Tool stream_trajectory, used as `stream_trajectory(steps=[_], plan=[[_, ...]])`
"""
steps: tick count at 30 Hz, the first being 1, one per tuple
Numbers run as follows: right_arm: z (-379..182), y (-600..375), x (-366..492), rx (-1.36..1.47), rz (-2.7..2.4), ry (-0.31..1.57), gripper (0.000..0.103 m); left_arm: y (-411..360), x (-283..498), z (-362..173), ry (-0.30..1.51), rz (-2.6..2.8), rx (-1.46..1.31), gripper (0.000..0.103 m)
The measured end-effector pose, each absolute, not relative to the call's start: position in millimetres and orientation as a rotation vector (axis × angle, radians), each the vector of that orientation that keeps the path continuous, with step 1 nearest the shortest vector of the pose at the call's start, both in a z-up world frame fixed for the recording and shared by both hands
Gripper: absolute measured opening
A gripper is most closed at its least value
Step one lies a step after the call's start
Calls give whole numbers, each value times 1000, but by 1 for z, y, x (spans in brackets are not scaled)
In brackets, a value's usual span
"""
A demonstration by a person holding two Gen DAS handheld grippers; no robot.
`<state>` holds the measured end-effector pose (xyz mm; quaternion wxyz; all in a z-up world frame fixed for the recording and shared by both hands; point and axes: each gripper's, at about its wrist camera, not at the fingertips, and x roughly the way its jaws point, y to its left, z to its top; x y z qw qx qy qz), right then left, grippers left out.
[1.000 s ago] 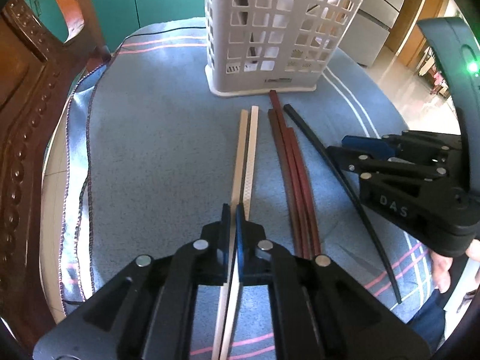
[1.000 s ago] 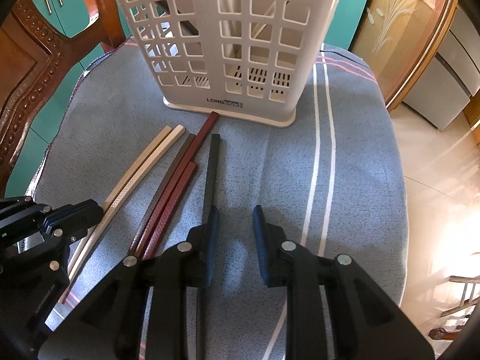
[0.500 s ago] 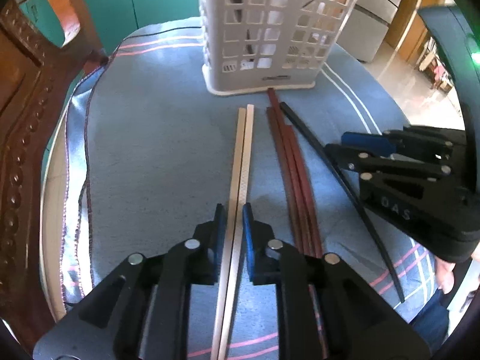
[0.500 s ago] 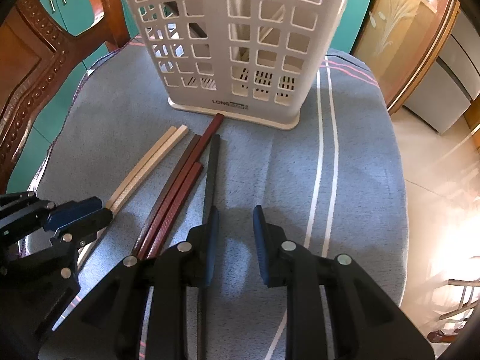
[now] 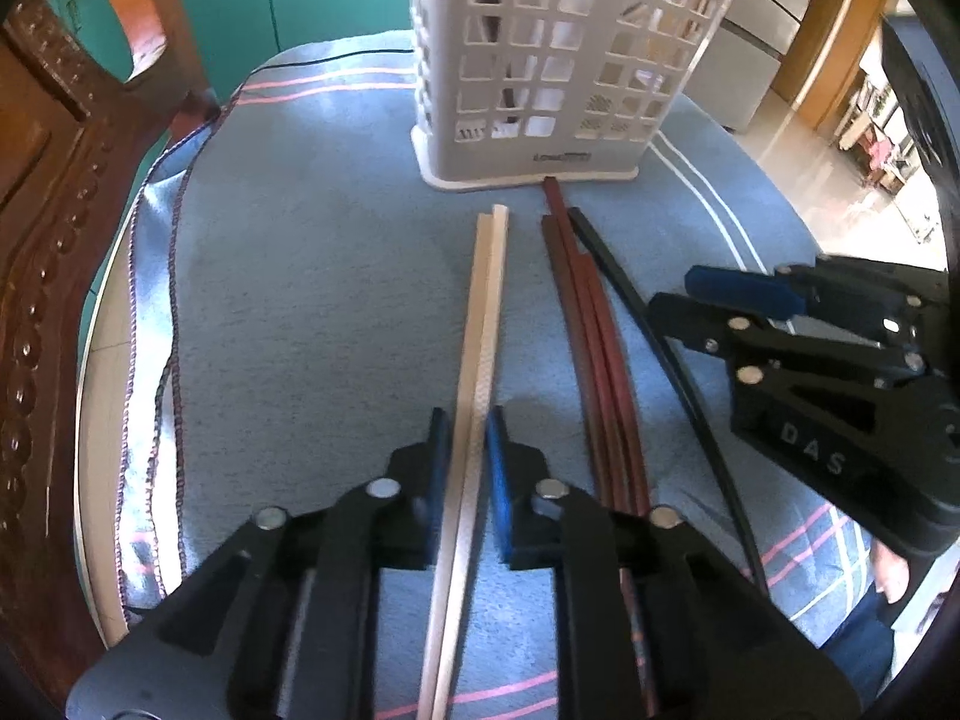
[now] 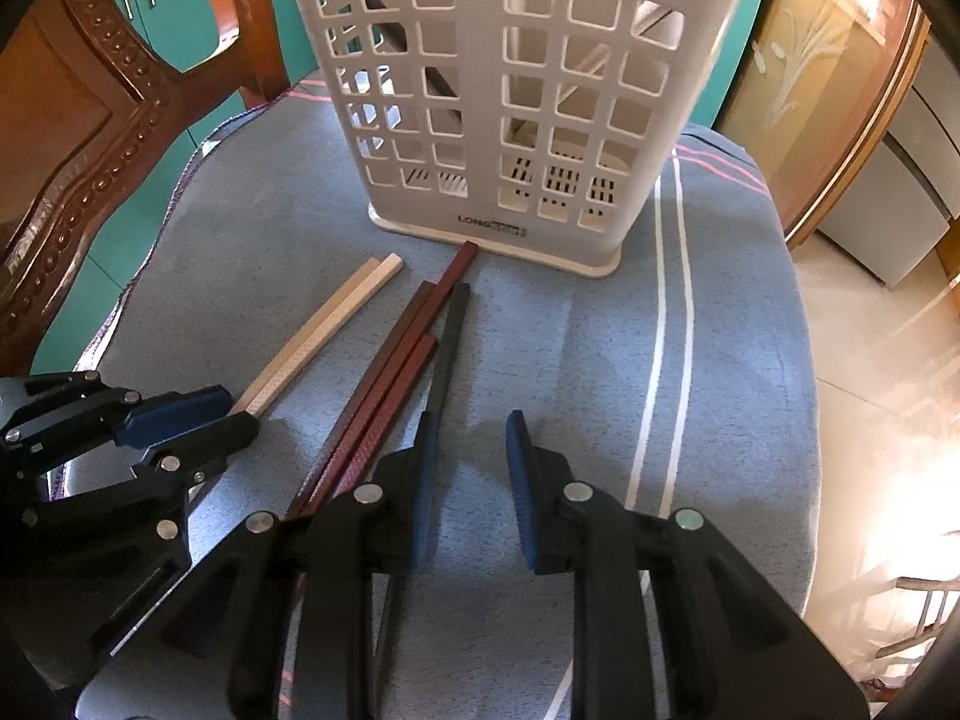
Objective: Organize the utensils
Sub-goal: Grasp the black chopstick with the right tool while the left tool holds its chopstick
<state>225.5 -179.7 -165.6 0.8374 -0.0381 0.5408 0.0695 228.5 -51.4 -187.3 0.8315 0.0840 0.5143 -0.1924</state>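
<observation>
A pair of cream chopsticks (image 5: 486,312) lies on the blue cloth, pointing at the white slotted utensil basket (image 5: 564,66). My left gripper (image 5: 468,438) is open, its jaws astride the cream pair, not gripping it. Several dark red chopsticks (image 5: 594,324) and one black chopstick (image 5: 648,324) lie to the right. My right gripper (image 6: 465,438) is open above the cloth, just right of the black chopstick (image 6: 450,336). The cream pair (image 6: 324,336), red ones (image 6: 396,372) and basket (image 6: 510,96) show in the right wrist view too. Some dark sticks stand inside the basket.
A blue striped cloth (image 5: 288,276) covers the table. A carved wooden chair back (image 5: 54,192) stands at the left edge. The cloth right of the chopsticks (image 6: 732,360) carries only white stripes. The right gripper body (image 5: 840,372) sits beside the black chopstick.
My left gripper was shut on the cream chopsticks, then opened; they now lie free between its jaws. The basket looks nearer in both views. The right gripper stayed open.
</observation>
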Motion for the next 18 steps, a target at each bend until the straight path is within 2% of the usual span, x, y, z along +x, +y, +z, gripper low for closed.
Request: stream_trajectory(steps=[2,18], plan=[[-165,-180,226,-81,145,1144,32,-54,226,-187,1089,-419,180,12],[-165,-182,229,-85,133,1145,34,-47,205,-152,1043,-463,97,13]])
